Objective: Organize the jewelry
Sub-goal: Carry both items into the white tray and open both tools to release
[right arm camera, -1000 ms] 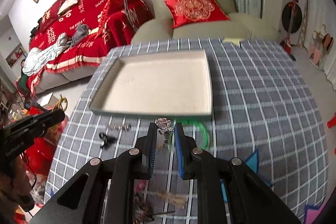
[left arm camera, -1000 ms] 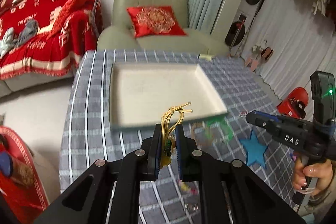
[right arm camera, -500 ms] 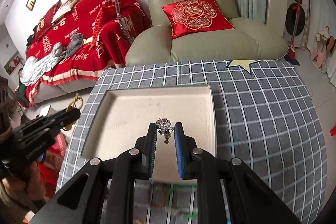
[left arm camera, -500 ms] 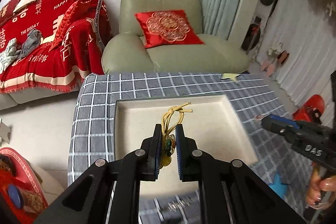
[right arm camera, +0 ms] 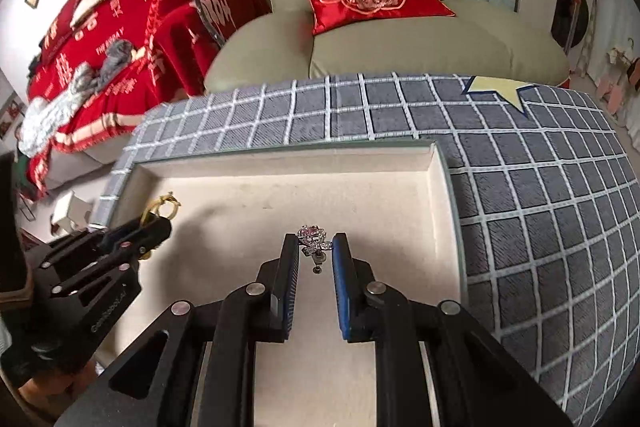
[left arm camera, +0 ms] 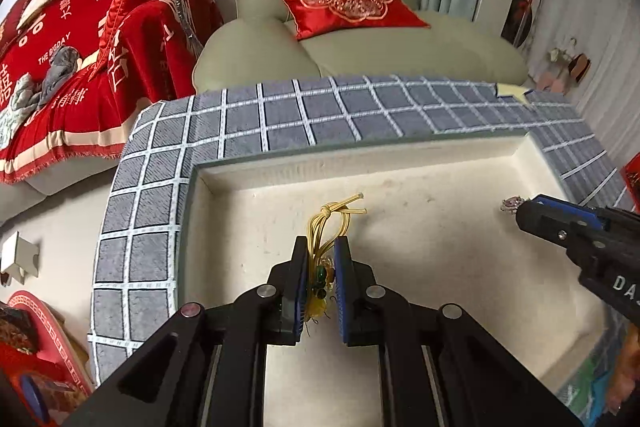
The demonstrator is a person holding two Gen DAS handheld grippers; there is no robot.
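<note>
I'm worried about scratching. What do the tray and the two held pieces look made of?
Tray: matte cream, felt-like lining, faintly smudged.
Corded charm: yellow knotted cord, glossy green beads, perhaps glass or stone.
Stud earring: shiny silver metal, sparkling pinkish stones, likely rhinestones.

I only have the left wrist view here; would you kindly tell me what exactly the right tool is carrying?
Observer: The right tool is shut on a small silver earring with a pink stone, its post hanging down between the pads.
Operator: Thank you. Is it over the tray?
Observer: Yes, it hangs above the cream tray, towards the tray's right wall.
Operator: And how does my left tool look from there?
Observer: The left tool shows at the tray's left edge, with the yellow cord bracelet sticking out of its tips.
</note>
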